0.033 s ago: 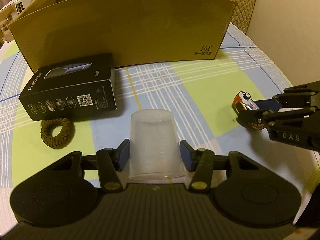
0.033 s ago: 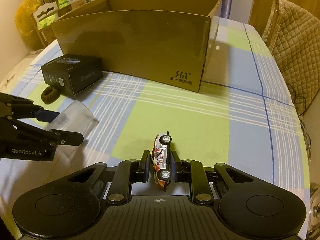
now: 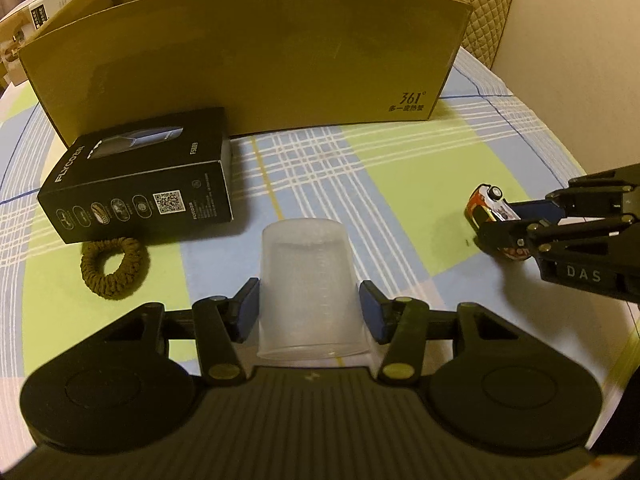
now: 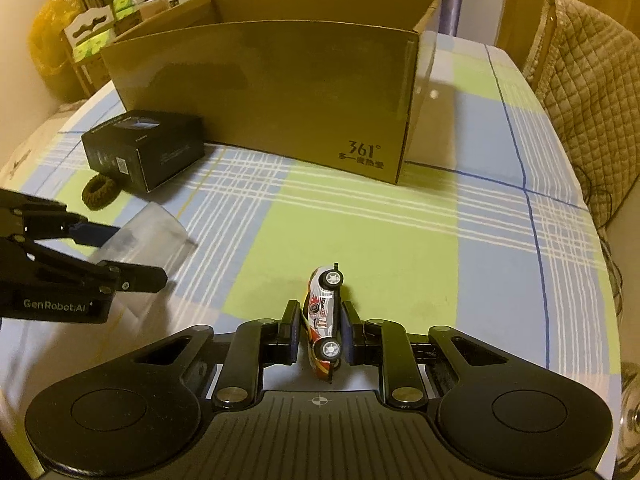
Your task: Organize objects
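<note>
The left gripper (image 3: 308, 312) has its jaws around a translucent plastic cup (image 3: 306, 288), touching its sides near the rim. The cup looks light and thin, so a hard squeeze may bend it. The right gripper (image 4: 320, 334) is clamped on a small toy car (image 4: 322, 320), stiff and light. The open cardboard box (image 4: 272, 96) stands far behind.

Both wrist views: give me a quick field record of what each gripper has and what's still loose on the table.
left gripper: jaws on either side of the clear plastic cup, lying on its side
right gripper: jaws closed on the toy car, turned on its side
cardboard box: open-topped, behind everything
black product box: on the table, in front of the cardboard box
hair tie: beside the black product box
tablecloth: checked
</note>
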